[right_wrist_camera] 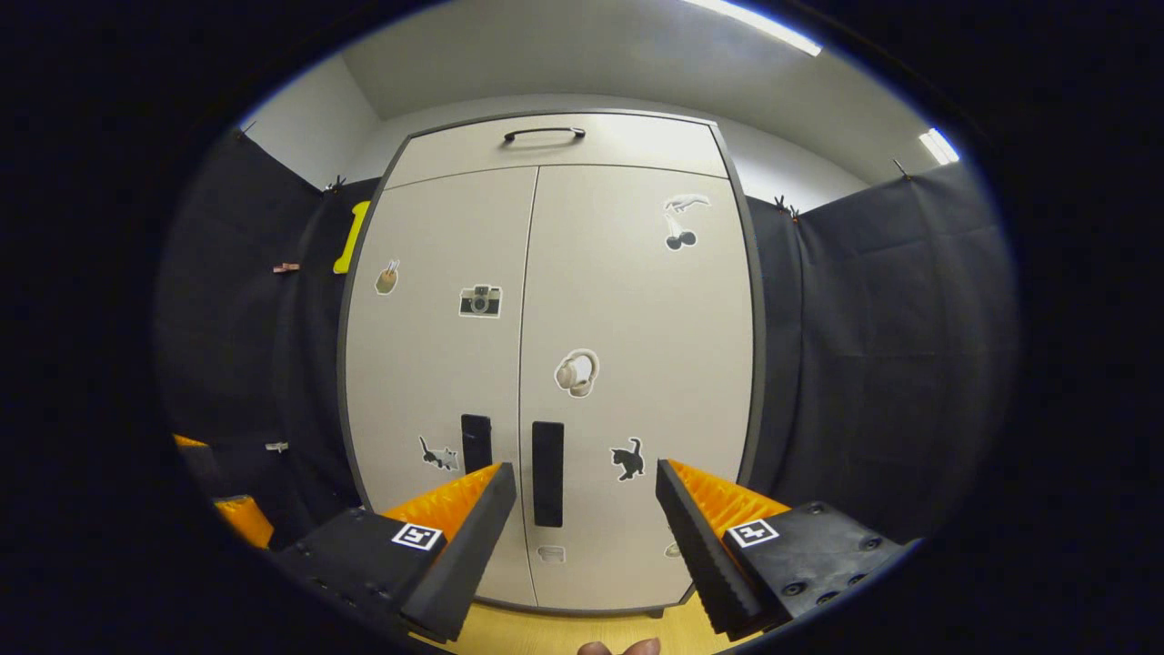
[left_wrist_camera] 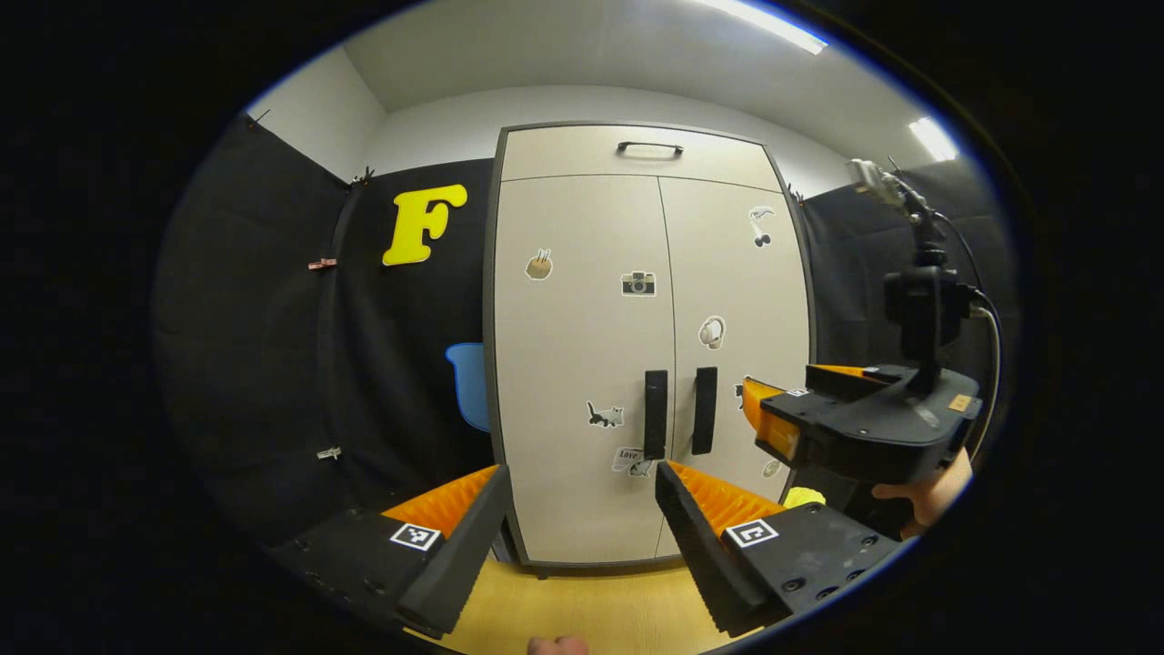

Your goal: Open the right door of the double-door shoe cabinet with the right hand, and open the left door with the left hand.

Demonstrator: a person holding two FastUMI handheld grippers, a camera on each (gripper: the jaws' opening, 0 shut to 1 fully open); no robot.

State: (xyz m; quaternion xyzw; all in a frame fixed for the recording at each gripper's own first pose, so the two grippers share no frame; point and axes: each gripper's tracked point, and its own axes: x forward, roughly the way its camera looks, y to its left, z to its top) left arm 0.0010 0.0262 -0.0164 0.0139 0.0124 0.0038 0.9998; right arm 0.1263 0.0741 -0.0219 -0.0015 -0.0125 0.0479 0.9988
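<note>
A pale grey double-door shoe cabinet (left_wrist_camera: 582,364) (right_wrist_camera: 627,300) stands ahead with both doors shut. Each door carries stickers and a black vertical handle near the middle seam: the left handle (left_wrist_camera: 655,414) (right_wrist_camera: 476,443) and the right handle (left_wrist_camera: 704,410) (right_wrist_camera: 547,473). My left gripper (left_wrist_camera: 582,478) is open, a short way in front of the left door, with nothing between its fingers. My right gripper (right_wrist_camera: 582,478) is open too, facing the right door, its handle just left of centre between the fingers. In the left gripper view the right gripper (left_wrist_camera: 773,418) hangs at the right, held by a hand (left_wrist_camera: 928,496).
A drawer front with a black handle (left_wrist_camera: 649,147) (right_wrist_camera: 544,134) tops the cabinet. Black cloth walls close in both sides. A blue object (left_wrist_camera: 468,387) sits left of the cabinet. Wooden floor (left_wrist_camera: 582,600) lies below the doors.
</note>
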